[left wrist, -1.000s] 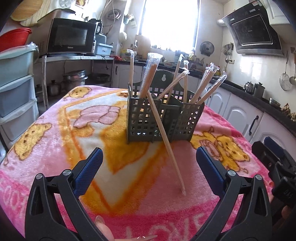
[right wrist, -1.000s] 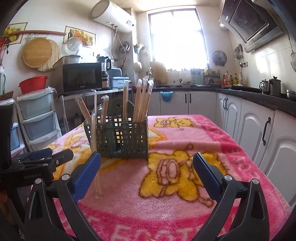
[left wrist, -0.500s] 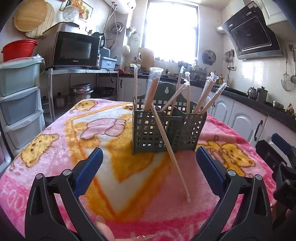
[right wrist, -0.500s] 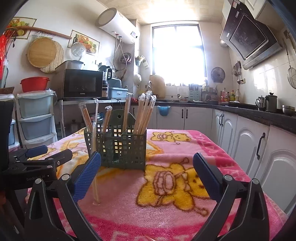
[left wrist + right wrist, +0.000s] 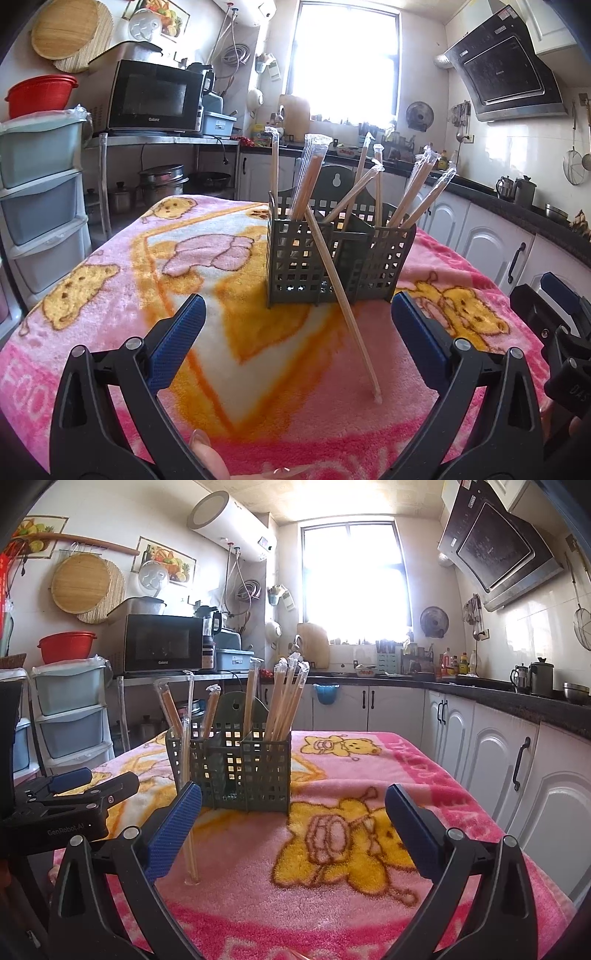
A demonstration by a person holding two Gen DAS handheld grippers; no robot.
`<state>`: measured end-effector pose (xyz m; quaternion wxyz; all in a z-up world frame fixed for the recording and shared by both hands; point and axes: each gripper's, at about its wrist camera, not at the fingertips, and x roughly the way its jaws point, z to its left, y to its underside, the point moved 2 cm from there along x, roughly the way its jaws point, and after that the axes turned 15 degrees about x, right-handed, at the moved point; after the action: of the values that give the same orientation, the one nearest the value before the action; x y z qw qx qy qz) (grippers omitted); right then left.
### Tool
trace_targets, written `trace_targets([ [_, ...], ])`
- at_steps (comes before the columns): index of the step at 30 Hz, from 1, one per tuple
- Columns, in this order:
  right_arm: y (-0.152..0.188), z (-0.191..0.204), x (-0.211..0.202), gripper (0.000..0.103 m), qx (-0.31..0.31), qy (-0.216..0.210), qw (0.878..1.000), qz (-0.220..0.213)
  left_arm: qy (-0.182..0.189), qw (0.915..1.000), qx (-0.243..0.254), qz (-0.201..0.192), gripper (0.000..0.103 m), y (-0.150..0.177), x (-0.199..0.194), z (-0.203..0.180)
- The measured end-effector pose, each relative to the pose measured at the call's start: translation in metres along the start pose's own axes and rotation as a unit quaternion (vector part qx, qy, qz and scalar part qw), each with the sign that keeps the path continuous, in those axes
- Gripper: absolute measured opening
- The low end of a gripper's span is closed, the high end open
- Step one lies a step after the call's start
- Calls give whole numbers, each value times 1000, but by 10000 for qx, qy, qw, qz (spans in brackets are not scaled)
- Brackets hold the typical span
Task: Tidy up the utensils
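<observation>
Pale wrapped chopstick pair (image 5: 341,299): outside grey holder (image 5: 334,254), leaning on its front rim, foot on blanket, ahead of my left gripper (image 5: 295,343); both my grippers (image 5: 291,825) gape empty.

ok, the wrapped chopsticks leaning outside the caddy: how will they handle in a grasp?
The leaning chopsticks look thin and straight, so probably stiff and light. The clear wrapper may be slippery between the pads. Only its top rests on the caddy, so a nudge would likely topple it onto the blanket.

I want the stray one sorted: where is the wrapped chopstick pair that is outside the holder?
In the left wrist view, the wrapped chopstick pair leans against the front of the green holder, its lower end on the pink blanket.
</observation>
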<state>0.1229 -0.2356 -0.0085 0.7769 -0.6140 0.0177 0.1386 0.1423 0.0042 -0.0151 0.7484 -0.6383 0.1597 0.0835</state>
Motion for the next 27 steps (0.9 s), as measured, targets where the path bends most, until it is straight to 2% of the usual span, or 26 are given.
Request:
trace_targets([
  [27, 2, -1, 2, 97, 40, 28, 10000, 40, -14, 9999, -84, 68, 93, 2, 2, 1],
])
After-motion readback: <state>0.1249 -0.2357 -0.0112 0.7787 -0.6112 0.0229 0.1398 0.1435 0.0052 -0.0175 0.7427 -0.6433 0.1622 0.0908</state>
